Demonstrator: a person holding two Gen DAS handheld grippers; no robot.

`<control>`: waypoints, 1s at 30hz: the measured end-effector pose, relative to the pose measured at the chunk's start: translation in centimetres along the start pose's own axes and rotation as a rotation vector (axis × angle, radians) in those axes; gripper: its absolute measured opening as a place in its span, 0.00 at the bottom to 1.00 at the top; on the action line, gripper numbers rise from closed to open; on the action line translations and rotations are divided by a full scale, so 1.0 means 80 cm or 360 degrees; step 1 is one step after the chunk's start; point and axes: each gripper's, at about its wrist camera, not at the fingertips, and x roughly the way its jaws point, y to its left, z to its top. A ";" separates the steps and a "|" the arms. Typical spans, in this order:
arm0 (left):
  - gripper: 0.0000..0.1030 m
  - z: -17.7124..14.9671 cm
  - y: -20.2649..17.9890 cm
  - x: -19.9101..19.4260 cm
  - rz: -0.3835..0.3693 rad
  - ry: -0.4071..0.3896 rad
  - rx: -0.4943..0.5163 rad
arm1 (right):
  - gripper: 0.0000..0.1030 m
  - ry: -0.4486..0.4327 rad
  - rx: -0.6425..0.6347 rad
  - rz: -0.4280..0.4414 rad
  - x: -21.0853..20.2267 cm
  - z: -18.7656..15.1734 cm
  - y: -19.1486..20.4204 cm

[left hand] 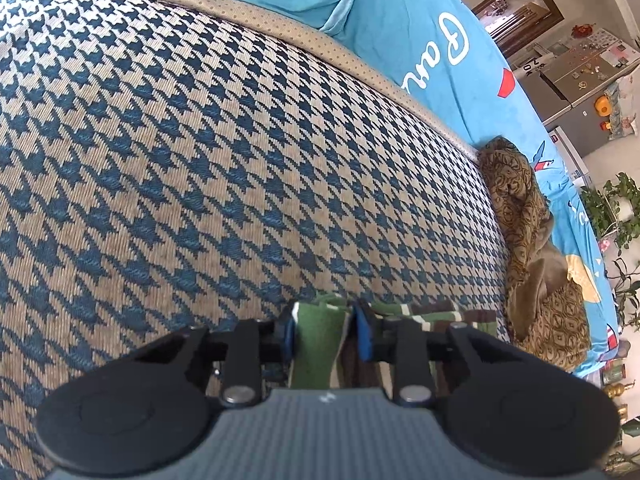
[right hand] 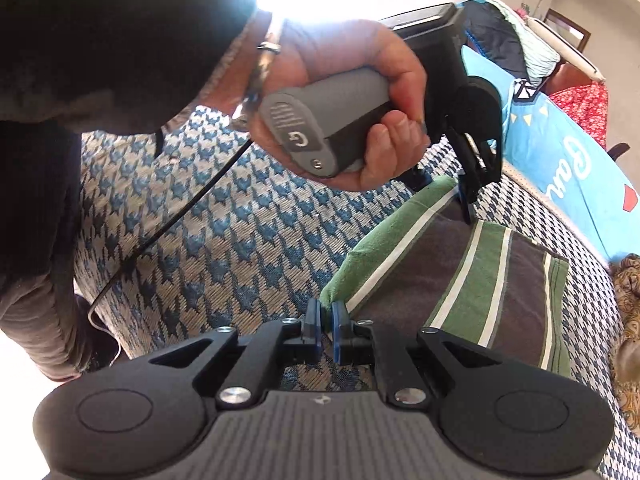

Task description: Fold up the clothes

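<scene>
A green, brown and white striped garment (right hand: 460, 280) lies folded on the houndstooth cover (right hand: 220, 240), its near-left edge lifted. My right gripper (right hand: 326, 320) is shut on the green near corner of that edge. At the far corner a person's hand (right hand: 352, 92) holds my left gripper (right hand: 468, 200). In the left wrist view my left gripper (left hand: 325, 332) has its blue pads pressed on a thick green fold, and the striped garment (left hand: 436, 318) runs off to the right just above the houndstooth cover (left hand: 200, 140).
A brown patterned cloth pile (left hand: 532, 240) lies crumpled at the cover's right end, beside a blue printed sheet (left hand: 420, 40). A black cable (right hand: 180, 216) hangs from the person's wrist over the cover. A fridge (left hand: 580, 80) and plants (left hand: 616, 208) stand beyond the bed.
</scene>
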 end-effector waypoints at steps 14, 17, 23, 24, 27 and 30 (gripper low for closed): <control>0.24 -0.001 0.020 -0.029 -0.0037 0.0067 -0.0080 | 0.08 -0.0153 0.0450 0.0205 -0.050 0.018 -0.034; 0.24 -0.007 0.021 -0.037 -0.0055 0.0109 -0.0068 | 0.08 -0.0138 0.0506 0.0163 -0.046 0.021 -0.038; 0.31 -0.023 0.021 -0.036 -0.0079 0.0176 -0.0047 | 0.08 -0.0109 0.0514 0.0137 -0.041 0.023 -0.037; 0.31 -0.025 0.020 -0.035 -0.0077 0.0176 -0.0043 | 0.08 -0.0099 0.0515 0.0135 -0.039 0.023 -0.037; 0.22 -0.030 0.021 -0.031 -0.0065 0.0160 -0.0030 | 0.08 -0.0061 0.0508 0.0124 -0.034 0.023 -0.035; 0.14 -0.030 0.015 -0.024 -0.0047 0.0117 -0.0007 | 0.08 -0.0027 0.0471 0.0125 -0.028 0.022 -0.028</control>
